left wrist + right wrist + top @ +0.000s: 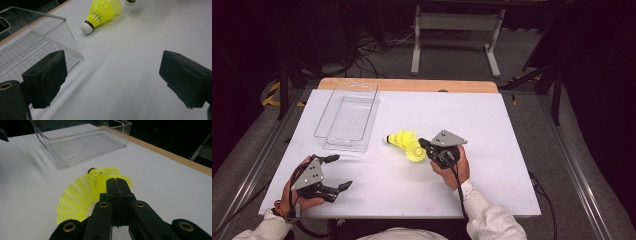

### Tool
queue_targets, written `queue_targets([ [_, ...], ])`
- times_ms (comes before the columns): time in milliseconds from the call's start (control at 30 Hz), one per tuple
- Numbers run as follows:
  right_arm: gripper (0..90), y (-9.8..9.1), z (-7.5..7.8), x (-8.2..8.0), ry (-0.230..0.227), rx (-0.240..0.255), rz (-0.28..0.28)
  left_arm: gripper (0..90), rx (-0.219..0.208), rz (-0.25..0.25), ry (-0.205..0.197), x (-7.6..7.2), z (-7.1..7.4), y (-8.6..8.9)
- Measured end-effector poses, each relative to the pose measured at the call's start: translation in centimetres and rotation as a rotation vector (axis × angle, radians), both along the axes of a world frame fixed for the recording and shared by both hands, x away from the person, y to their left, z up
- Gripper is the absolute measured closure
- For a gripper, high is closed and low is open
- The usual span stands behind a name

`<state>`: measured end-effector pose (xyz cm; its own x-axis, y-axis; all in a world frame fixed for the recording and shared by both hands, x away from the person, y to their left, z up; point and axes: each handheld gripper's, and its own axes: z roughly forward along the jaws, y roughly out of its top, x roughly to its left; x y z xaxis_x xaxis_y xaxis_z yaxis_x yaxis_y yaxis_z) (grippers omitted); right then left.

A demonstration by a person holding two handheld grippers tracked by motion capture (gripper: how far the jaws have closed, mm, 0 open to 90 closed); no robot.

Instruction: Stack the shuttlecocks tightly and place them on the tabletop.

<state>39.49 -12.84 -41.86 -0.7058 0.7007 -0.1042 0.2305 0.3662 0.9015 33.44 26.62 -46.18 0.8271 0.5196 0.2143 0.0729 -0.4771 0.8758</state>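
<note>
Two yellow shuttlecocks are at the middle of the white table. One shuttlecock [400, 138] [103, 11] lies on its side, its white cork [91, 170] toward the clear box. My right gripper [423, 145] [117, 183] is shut on the mesh skirt of the other shuttlecock [416, 153] [80, 197], whose cork [130, 1] hangs just over the table. My left gripper [340, 172] [113, 75] stands open near the front left edge, with nothing between its fingers.
A clear plastic box [354, 86] [65, 25] [75, 157] stands empty at the far left of the table, close to the lying shuttlecock. A wooden strip [412, 85] runs along the far edge. Beyond it are cables and a white metal stand [457, 22].
</note>
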Motion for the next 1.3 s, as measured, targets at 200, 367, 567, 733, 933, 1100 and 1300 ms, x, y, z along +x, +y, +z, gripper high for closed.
queue_targets([
  [200,90.0,-0.9,-1.2,0.7,0.062,0.02,0.004,8.8,-0.002,-0.001,0.003,0.0,0.0,0.0],
  [367,86.7,-2.1,-1.4,1.2,0.101,0.027,0.001,8.8,0.002,-0.008,0.007,0.0,-0.1,0.0],
  [567,76.8,-3.6,-1.9,1.6,0.122,-0.05,0.015,8.8,0.005,-0.009,0.01,0.0,-0.1,-0.1],
  [733,68.5,-5.2,-2.5,1.9,0.164,-0.095,0.023,8.8,0.011,-0.012,0.012,0.1,-0.1,-0.1],
  [933,66.5,-6.6,-3.2,1.9,0.176,-0.147,0.027,8.8,0.018,-0.012,0.016,0.1,-0.2,-0.2],
  [1100,61.8,-7.0,-3.6,1.9,0.19,-0.175,0.031,8.8,0.015,-0.012,0.018,0.1,-0.2,-0.3],
  [1300,52.9,-7.3,-3.7,1.7,0.188,-0.202,0.007,8.8,0.017,-0.01,0.017,0.1,-0.2,-0.2],
])
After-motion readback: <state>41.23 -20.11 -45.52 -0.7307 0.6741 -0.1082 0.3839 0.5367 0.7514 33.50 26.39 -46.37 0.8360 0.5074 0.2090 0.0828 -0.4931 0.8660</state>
